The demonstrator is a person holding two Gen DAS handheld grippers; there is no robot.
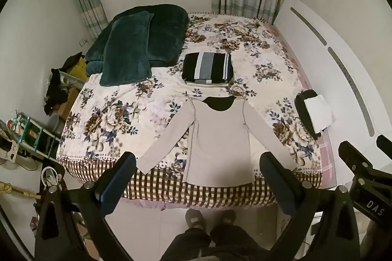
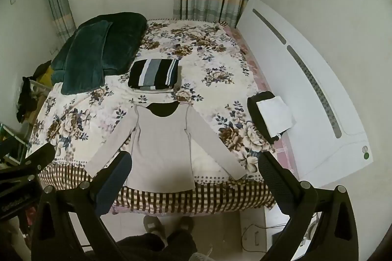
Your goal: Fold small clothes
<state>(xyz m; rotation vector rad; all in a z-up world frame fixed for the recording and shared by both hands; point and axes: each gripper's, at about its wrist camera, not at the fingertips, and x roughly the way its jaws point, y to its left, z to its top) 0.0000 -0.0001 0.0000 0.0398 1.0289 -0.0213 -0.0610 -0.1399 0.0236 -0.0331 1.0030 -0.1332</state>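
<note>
A light grey long-sleeved top (image 1: 218,138) lies flat on the flowered bedspread (image 1: 245,52), sleeves spread, hem at the near bed edge; it also shows in the right wrist view (image 2: 159,145). A folded black, grey and white striped garment (image 1: 207,67) sits on a small stack behind it, also seen in the right wrist view (image 2: 154,75). My left gripper (image 1: 198,163) is open and empty, held high above the top's hem. My right gripper (image 2: 196,163) is open and empty, also high above the hem. The right gripper shows at the left wrist view's right edge (image 1: 362,163).
A dark green blanket and pillow (image 1: 137,45) lie at the bed's far left. A black and white folded item (image 1: 313,113) sits at the bed's right edge by the white headboard (image 1: 330,45). Cluttered shelves (image 1: 29,133) stand left. The person's feet (image 1: 210,216) are on the floor.
</note>
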